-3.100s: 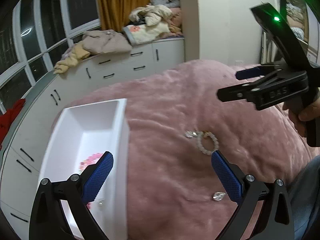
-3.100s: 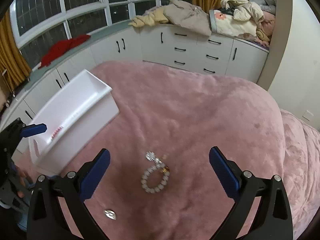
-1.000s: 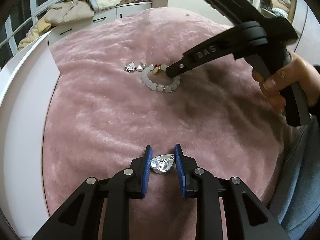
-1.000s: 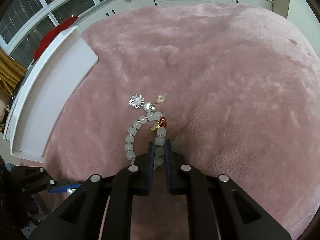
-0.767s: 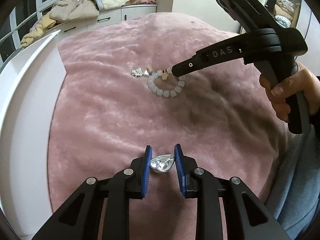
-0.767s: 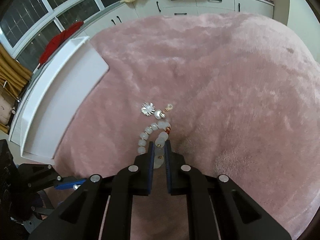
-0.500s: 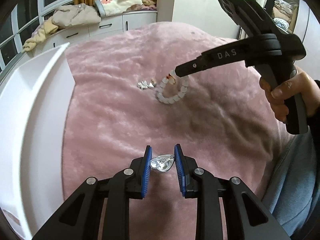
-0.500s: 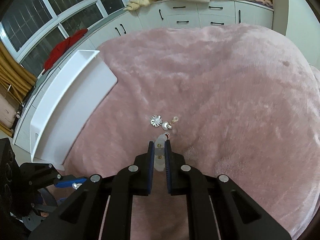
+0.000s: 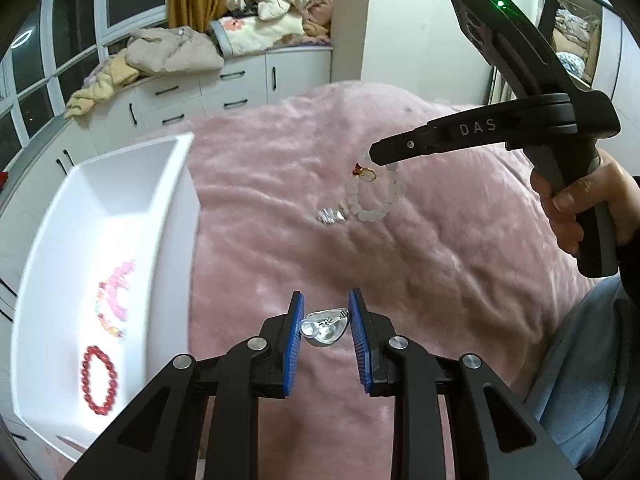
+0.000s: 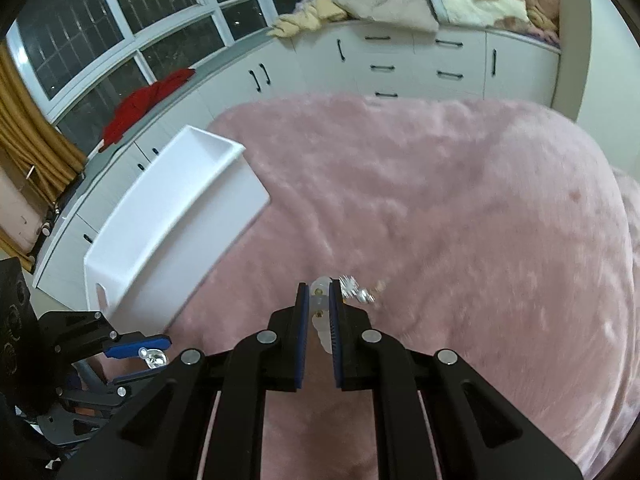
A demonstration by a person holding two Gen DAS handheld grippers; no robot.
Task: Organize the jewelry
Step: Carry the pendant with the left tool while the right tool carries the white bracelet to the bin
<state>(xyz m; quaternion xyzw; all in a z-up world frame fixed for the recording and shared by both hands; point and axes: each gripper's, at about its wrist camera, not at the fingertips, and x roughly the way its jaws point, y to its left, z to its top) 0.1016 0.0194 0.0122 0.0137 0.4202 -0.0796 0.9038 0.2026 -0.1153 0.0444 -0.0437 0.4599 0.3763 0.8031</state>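
Beside the white tray (image 9: 176, 184), your silver charms (image 9: 331, 215) are blurring too much to make out. Your right fingers (image 10: 303, 320) are hiding part of the pale bead bracelet (image 10: 320, 304). Inside the tray, the pink beads (image 9: 114, 296) are smearing together.

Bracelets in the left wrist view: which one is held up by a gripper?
The white bead bracelet, hanging from the right gripper; the red and pink ones lie in the white tray.

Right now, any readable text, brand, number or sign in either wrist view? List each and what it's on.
"DAS": pale letters on the side of the black right gripper, seen in the left wrist view.
No other text, number or sign is readable: the white tray, the cabinets and the left gripper show none.
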